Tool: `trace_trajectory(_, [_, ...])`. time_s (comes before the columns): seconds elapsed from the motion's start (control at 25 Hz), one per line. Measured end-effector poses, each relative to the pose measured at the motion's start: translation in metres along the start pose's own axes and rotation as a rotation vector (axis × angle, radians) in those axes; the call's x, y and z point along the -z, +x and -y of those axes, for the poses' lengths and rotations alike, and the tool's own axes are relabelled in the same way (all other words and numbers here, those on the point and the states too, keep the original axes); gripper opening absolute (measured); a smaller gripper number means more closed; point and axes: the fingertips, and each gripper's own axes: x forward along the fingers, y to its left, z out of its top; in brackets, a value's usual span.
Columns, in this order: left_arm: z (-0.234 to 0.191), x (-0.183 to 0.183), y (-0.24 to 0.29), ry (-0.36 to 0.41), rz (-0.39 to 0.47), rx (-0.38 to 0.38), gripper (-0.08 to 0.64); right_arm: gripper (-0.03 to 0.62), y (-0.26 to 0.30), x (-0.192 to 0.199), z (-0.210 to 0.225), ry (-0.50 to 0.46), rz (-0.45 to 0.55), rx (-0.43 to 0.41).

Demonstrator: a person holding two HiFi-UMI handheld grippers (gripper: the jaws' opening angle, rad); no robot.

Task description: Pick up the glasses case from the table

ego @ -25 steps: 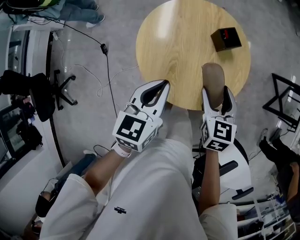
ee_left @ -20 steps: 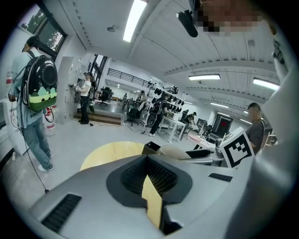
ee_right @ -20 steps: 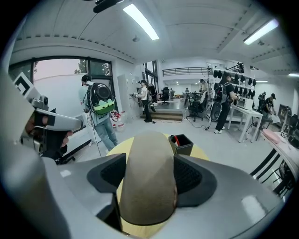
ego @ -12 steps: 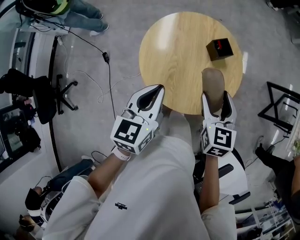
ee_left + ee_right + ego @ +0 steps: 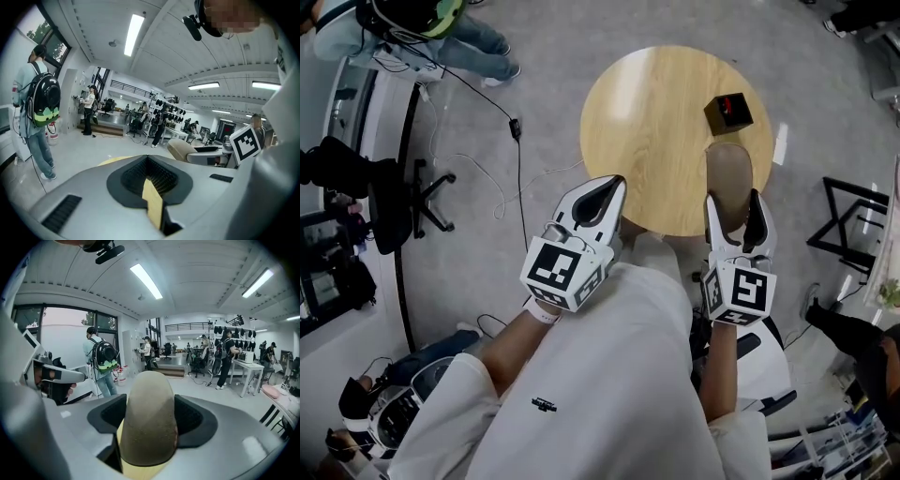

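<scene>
The tan glasses case point(image 5: 729, 178) stands on end between the jaws of my right gripper point(image 5: 733, 199), which is shut on it. It is held above the near edge of the round wooden table point(image 5: 656, 131). In the right gripper view the case point(image 5: 149, 420) fills the gap between the black pads. My left gripper point(image 5: 602, 192) hovers left of the table's near edge. Its jaws are shut and empty, and the pads point(image 5: 159, 176) meet.
A small black box point(image 5: 728, 112) with a red top sits on the table's far right part. A black office chair point(image 5: 384, 192) and cables point(image 5: 517, 159) are on the floor at left. A black frame stand point(image 5: 848, 220) is at right. People stand beyond the table.
The table and black box look smaller and farther off than before. The case stays gripped in the right gripper. Both grippers keep nearly the same places in view.
</scene>
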Motion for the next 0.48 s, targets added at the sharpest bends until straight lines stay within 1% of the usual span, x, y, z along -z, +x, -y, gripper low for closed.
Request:
trace_trajectory(0.24, [0.002, -0.020, -0.008, 0.005, 0.055, 0.002, 0.006, 0.331, -0.021, -0.022, 0.007, -0.016, 0.052, 0.015])
trace_trajectory(0.48, [0.004, -0.045, -0.015, 0.032, 0.113, 0.017, 0.006, 0.333, -0.040, -0.037, 0.011, -0.011, 0.093, 0.031])
